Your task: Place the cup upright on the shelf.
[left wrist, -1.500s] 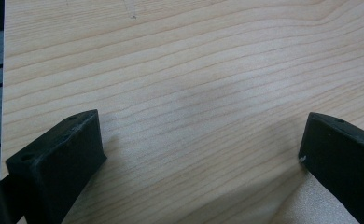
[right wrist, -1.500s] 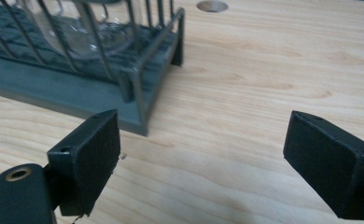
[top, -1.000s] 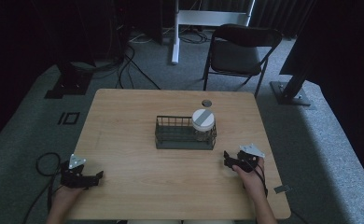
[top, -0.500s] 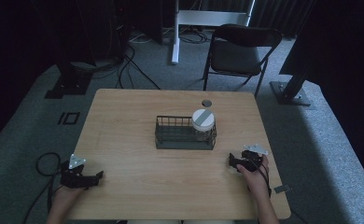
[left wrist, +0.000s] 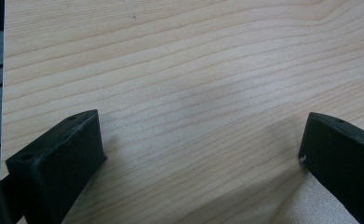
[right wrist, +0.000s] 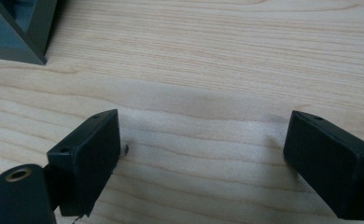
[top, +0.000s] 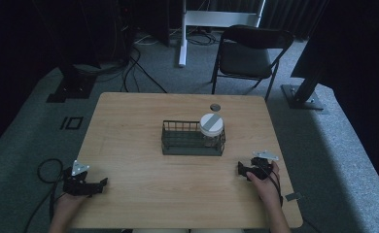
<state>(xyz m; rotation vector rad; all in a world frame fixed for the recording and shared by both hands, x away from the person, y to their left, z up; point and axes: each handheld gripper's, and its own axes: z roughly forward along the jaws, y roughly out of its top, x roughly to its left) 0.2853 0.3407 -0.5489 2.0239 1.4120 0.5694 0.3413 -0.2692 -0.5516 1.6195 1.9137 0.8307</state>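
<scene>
A dim recording studio or lab. Around the wooden table (top: 129, 126) lies grey carpet with cables (top: 134, 68) trailing behind it. Black stand bases (top: 301, 94), a folding chair (top: 248, 53) and a white frame (top: 216, 19) stand beyond the table.

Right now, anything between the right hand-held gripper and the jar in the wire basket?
Only the basket's own wall. The right hand-held gripper, jaws open, sits on bare table. The jar stands inside the wire basket at its right end, so the near wire side screens its lower body.
</scene>
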